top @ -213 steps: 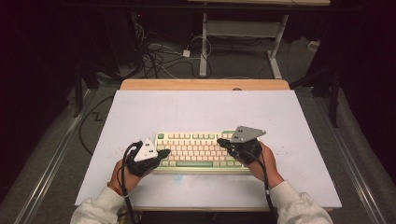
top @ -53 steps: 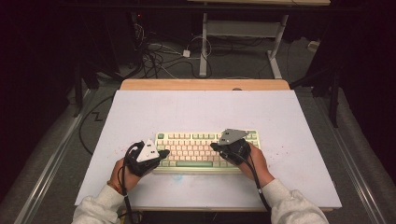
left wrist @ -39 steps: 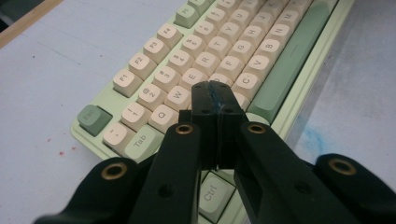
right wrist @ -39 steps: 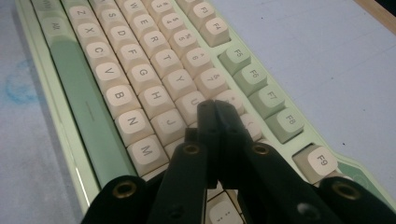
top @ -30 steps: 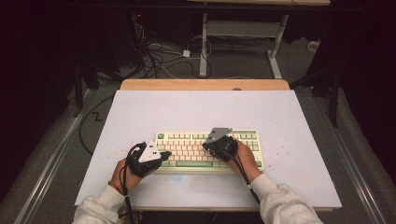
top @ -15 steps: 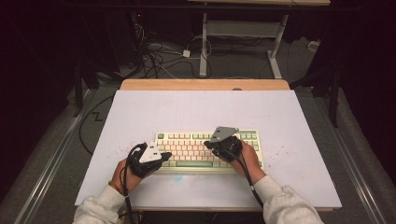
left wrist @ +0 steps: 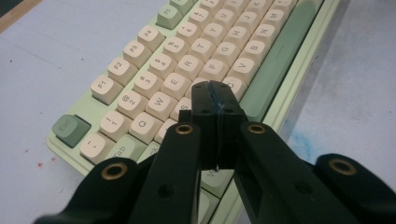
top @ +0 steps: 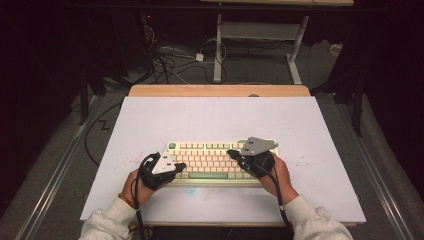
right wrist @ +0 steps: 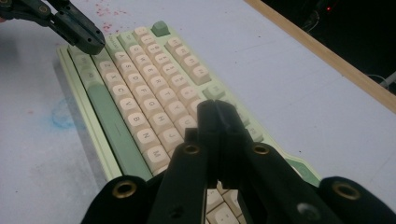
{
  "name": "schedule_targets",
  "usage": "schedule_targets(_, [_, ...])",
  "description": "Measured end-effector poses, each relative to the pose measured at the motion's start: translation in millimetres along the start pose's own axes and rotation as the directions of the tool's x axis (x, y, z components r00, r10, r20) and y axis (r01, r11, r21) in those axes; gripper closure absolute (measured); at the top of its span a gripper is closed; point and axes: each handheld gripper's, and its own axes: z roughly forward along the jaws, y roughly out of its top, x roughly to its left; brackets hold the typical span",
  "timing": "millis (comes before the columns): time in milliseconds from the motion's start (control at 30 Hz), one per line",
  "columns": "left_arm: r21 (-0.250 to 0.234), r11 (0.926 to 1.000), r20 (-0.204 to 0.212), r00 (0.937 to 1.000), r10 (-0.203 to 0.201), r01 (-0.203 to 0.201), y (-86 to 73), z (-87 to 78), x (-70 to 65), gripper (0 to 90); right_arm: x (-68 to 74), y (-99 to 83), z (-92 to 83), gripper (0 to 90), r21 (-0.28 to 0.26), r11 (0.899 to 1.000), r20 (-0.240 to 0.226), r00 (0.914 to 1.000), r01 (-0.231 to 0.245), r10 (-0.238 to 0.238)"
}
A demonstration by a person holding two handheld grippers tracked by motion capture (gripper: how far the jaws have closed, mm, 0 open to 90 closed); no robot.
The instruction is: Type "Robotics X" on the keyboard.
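Note:
A pale green keyboard (top: 205, 150) with cream keys lies on the white table top (top: 215, 115), near the front edge. My left gripper (top: 180, 166) is shut, its tip over the lower-left keys beside the green space bar (left wrist: 275, 56). In the left gripper view the two jaws (left wrist: 216, 88) press together above the bottom letter row of the keyboard (left wrist: 187, 60); contact with a key cannot be told. My right gripper (top: 231, 152) is shut too, over the right half of the keyboard (right wrist: 140, 93), tip (right wrist: 216, 107) above the keys. The left gripper (right wrist: 88, 42) also appears at the top left of the right gripper view.
A wooden strip (top: 220, 90) runs along the table's far edge. Red specks (top: 132, 159) and a faint blue smear (right wrist: 63, 114) mark the white surface. Behind the table, cables (top: 175, 57) and white desk legs (top: 218, 50) stand on the floor.
My right gripper has moved to the right along the keyboard and lifted a little. The left gripper and the keyboard have stayed where they were.

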Motion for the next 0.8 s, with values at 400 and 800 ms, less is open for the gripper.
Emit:
schedule_targets(400, [-0.002, 1.0000, -0.003, 1.0000, 0.000, 0.000, 0.2, -1.7, 1.2, 87.2, -9.7, -12.3, -27.0, 90.0, -0.025, 1.000, 0.035, 0.9992, -0.018, 0.019])
schedule_targets(800, [-0.012, 0.9999, 0.002, 1.0000, 0.000, 0.000, 3.5, -1.5, -0.4, 87.2, -8.1, -24.5, -40.6, 90.0, -0.023, 1.000, 0.049, 0.9987, -0.014, 0.015])
